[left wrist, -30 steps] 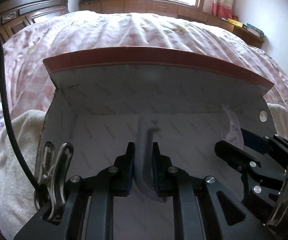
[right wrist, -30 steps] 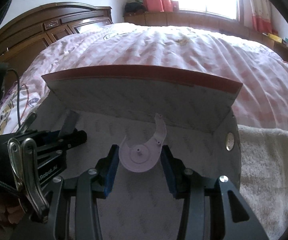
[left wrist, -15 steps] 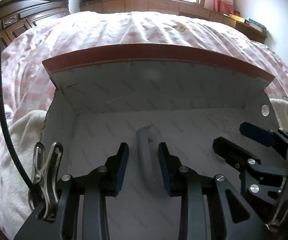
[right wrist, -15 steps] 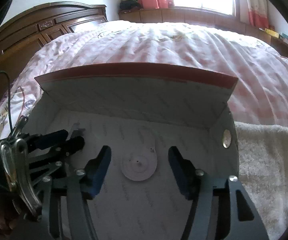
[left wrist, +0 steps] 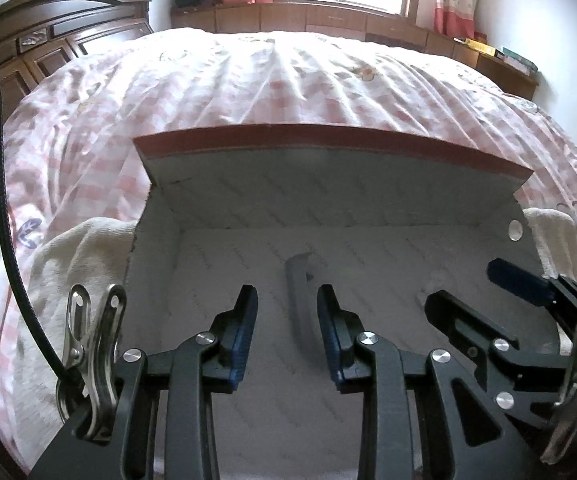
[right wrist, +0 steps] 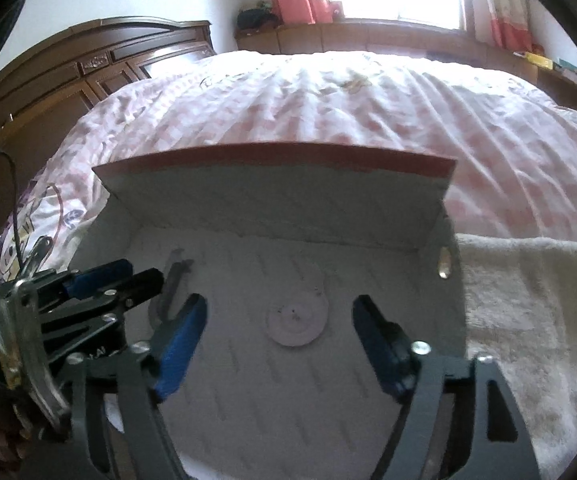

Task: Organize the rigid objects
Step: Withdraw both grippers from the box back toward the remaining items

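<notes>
A white cardboard box (left wrist: 328,136) with a red rim lies open on the bed. On its floor lies a grey curved plastic piece (left wrist: 298,292), loose between the fingers of my left gripper (left wrist: 287,304), which is open with its pads clear of the piece. In the right wrist view a round white plastic disc (right wrist: 296,320) lies flat on the floor of the box (right wrist: 272,156). My right gripper (right wrist: 280,316) stands over the disc, its jaws opening wide and not touching it. The left gripper (right wrist: 136,276) and the grey piece (right wrist: 172,280) show at that view's left.
The box rests on a white fluffy towel (left wrist: 76,248) (right wrist: 528,300) spread over a pink checked bedcover (left wrist: 288,80). Dark wooden furniture (right wrist: 88,76) stands at the left. A black cable (left wrist: 4,200) hangs beside the left gripper. The right gripper (left wrist: 474,292) reaches into the box's right side.
Both grippers opened and let go. The grey piece dropped from the left jaws onto the box floor, the white disc from the right jaws. The left gripper drew back slightly.
</notes>
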### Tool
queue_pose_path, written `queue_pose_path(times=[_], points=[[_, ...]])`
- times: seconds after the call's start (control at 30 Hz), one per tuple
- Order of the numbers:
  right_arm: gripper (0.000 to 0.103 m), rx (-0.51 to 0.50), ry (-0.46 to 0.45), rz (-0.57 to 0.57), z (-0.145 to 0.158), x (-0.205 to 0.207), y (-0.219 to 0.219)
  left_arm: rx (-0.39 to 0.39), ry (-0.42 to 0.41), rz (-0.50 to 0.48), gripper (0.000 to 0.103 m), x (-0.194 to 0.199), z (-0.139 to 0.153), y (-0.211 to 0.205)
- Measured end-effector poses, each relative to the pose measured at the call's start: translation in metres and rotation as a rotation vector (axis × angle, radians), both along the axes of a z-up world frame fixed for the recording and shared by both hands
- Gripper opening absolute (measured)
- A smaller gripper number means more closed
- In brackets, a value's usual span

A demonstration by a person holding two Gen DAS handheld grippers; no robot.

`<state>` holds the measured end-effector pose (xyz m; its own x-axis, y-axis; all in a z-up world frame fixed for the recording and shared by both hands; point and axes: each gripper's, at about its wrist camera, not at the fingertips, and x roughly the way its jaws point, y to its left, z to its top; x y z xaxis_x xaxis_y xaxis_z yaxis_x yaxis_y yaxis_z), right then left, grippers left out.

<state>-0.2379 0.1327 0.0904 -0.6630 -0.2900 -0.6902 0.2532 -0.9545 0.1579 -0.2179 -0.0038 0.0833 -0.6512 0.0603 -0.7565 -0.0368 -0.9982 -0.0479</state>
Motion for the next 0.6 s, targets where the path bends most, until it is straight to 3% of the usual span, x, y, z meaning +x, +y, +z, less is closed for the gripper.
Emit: queue_pose_path(times=[0.6], points=[[0.087, -0.073, 0.035, -0.001, 0.026, 0.057, 0.014, -0.009, 0.040, -0.036, 0.032, 0.048, 0.023, 0.007]])
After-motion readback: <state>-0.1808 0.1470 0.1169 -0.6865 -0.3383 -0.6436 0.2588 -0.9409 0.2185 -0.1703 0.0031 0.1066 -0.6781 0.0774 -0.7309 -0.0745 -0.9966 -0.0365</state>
